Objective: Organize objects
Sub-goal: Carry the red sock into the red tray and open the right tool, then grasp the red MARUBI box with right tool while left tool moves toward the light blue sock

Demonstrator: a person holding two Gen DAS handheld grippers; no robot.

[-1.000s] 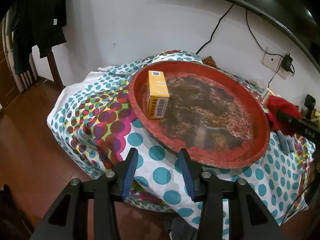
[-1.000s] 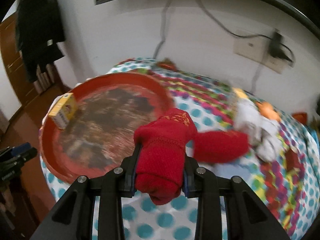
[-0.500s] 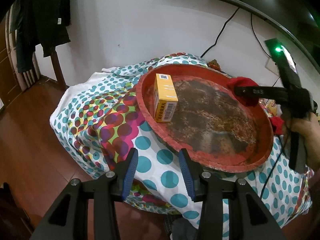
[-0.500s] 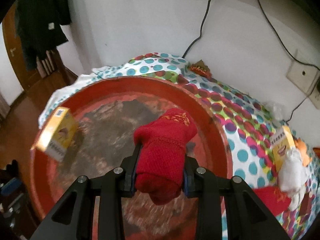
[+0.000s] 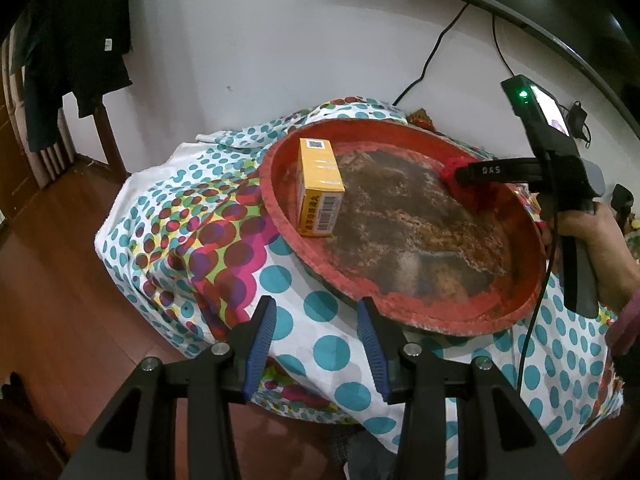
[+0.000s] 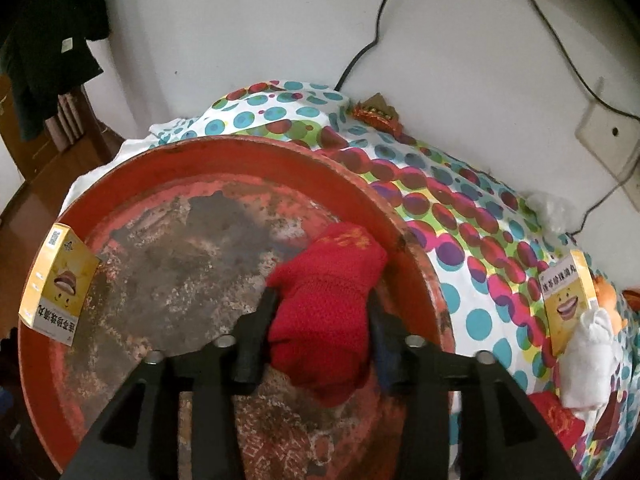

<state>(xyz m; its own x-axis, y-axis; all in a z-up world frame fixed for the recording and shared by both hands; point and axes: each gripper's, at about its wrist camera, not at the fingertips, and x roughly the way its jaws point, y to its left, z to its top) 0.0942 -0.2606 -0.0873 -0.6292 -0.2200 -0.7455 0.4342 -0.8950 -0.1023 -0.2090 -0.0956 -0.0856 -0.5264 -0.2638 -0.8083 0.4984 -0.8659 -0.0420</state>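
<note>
In the lower centre of the right wrist view, the red sock (image 6: 326,312) lay between the opening jaws of the right gripper (image 6: 322,320), over the red tray (image 6: 416,248). The left gripper (image 5: 316,344) hung half-open, holding nothing, at lower centre.
</note>
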